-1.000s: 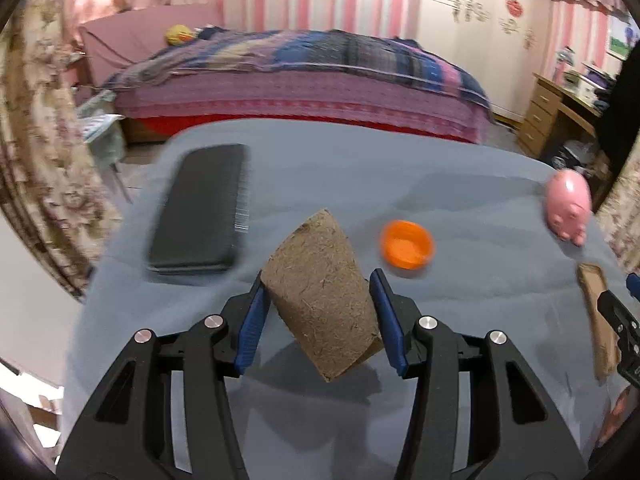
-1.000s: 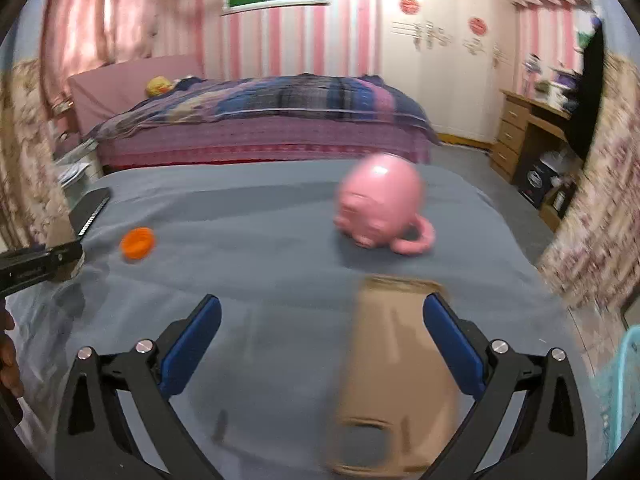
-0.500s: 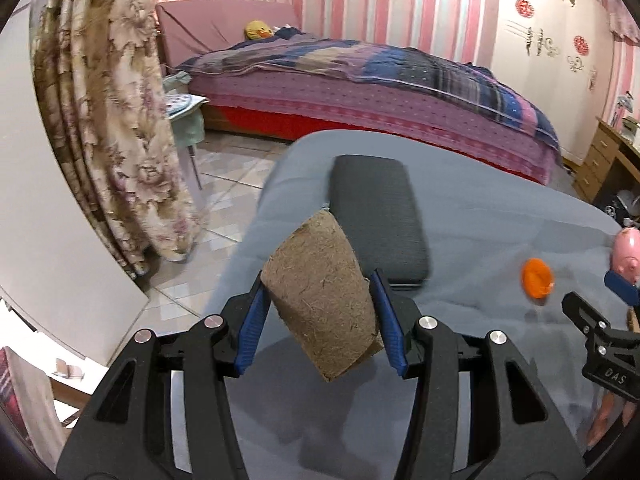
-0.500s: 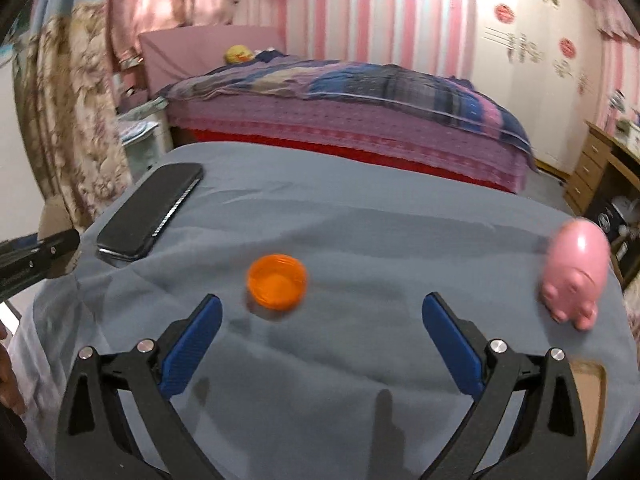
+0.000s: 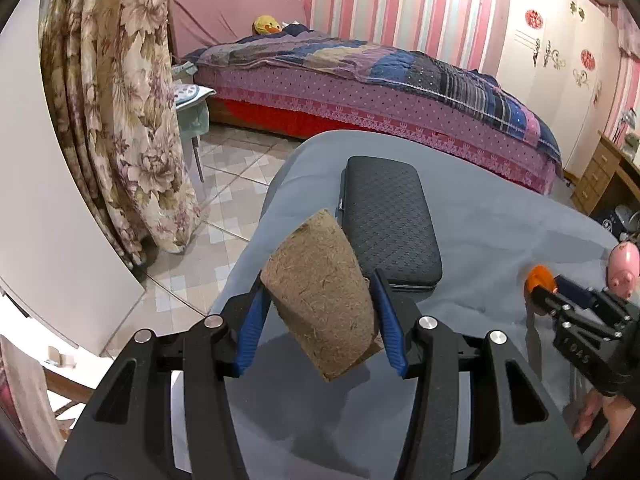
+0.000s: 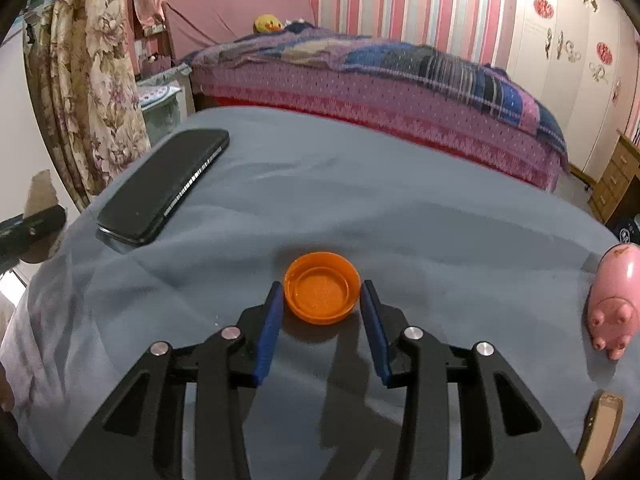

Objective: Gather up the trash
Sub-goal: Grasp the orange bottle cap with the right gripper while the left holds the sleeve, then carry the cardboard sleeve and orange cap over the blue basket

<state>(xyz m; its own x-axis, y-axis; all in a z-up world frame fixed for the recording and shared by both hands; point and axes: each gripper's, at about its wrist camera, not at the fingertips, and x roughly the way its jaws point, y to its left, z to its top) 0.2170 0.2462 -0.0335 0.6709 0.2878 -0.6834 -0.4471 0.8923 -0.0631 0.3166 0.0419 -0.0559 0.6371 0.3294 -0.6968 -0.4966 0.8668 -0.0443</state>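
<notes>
Since 1 second ago our right gripper (image 6: 320, 312) has swung from the cardboard to the orange cap (image 6: 321, 293) on the table (image 6: 440, 220), its jaws just closing around it but seemingly not yet pinching, while our left gripper (image 5: 320, 320) clamps the brown fibre pot (image 5: 320, 300); next we finish squeezing and lift.

Soft indoor light, fisheye-bent edges, slight blur.
</notes>
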